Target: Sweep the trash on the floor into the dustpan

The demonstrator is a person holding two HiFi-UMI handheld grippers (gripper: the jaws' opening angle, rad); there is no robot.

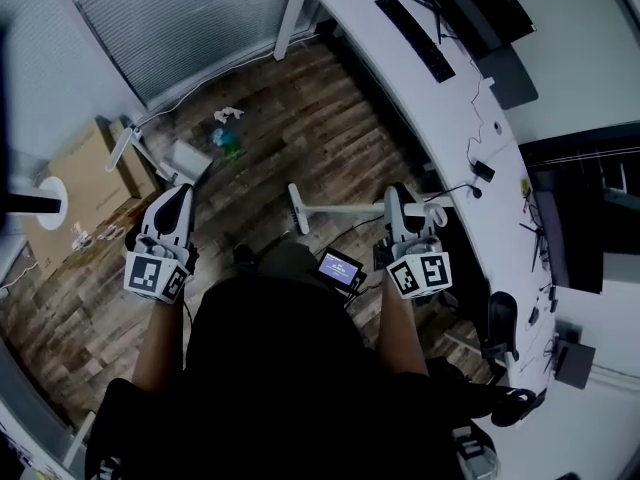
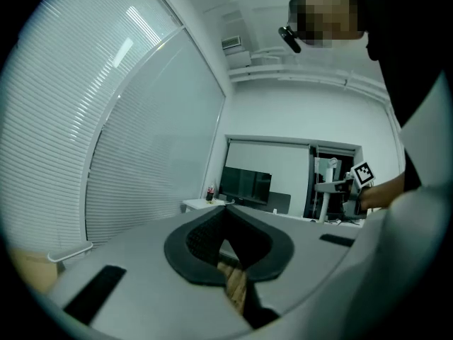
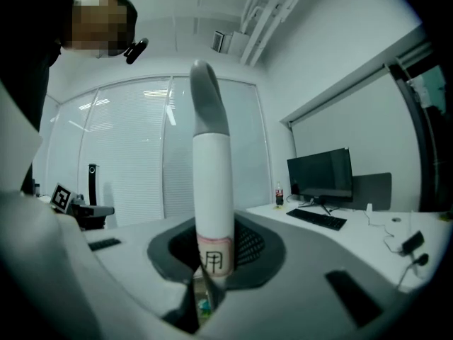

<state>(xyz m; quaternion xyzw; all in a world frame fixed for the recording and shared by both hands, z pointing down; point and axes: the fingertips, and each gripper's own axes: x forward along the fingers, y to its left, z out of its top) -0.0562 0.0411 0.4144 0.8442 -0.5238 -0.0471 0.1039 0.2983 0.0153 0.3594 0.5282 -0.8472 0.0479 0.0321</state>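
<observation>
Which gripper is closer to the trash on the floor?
Left. The left gripper sits lower left of the trash in the head view, by the dustpan; the right gripper, shut on the broom, is farther to the lower right.

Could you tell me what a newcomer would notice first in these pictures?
The white broom, its handle gripped by the right gripper, stands out against the dark wooden floor. Beyond it, near the blinds, lie bits of white and green trash. The white dustpan sits just left of them, ahead of the shut, empty left gripper.
</observation>
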